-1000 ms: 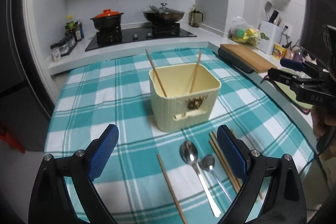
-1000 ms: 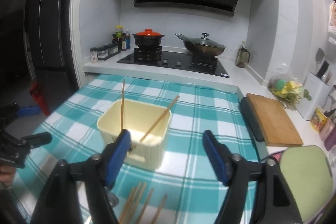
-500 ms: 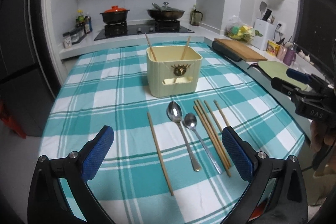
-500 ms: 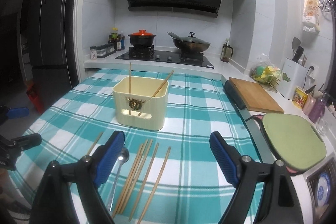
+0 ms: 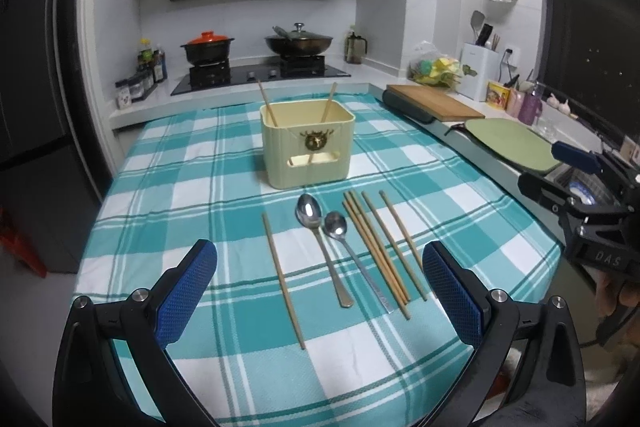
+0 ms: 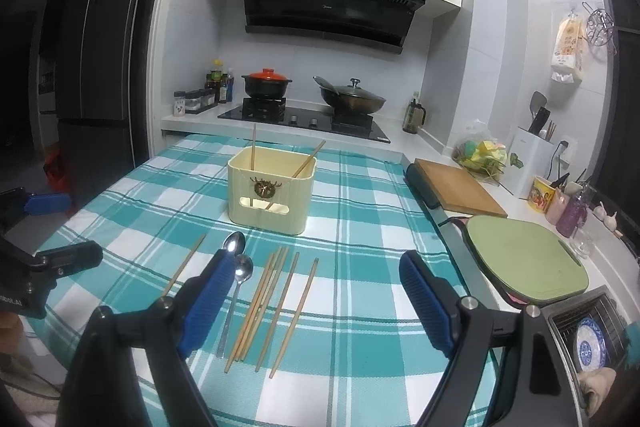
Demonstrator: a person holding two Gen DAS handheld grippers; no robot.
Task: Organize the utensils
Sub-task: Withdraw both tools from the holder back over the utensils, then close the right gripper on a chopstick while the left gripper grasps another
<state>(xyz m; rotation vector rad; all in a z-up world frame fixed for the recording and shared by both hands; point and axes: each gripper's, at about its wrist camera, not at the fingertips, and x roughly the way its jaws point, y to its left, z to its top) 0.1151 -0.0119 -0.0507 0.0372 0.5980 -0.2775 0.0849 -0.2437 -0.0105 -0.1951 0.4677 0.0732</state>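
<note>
A cream utensil holder (image 5: 307, 146) (image 6: 272, 189) stands on the teal checked tablecloth with two chopsticks (image 5: 267, 103) leaning inside. In front of it lie two metal spoons (image 5: 323, 253) (image 6: 236, 281), a group of several wooden chopsticks (image 5: 384, 247) (image 6: 276, 301) and a lone chopstick (image 5: 282, 279) (image 6: 185, 265) to their left. My left gripper (image 5: 320, 301) is open and empty, near the table's front edge, short of the utensils. My right gripper (image 6: 320, 301) is open and empty, to the right of the left one, above the chopsticks' near ends.
A wooden cutting board (image 5: 438, 101) (image 6: 458, 187) and a green board (image 5: 508, 145) (image 6: 524, 259) lie on the counter at right. A stove with a red-lidded pot (image 5: 207, 49) and a wok (image 5: 298, 43) is behind the table. A fridge (image 6: 96, 75) stands left.
Both grippers have pulled back from the holder toward the table's near edge and risen. The spoons and loose chopsticks are now in full view. Both stay open.
</note>
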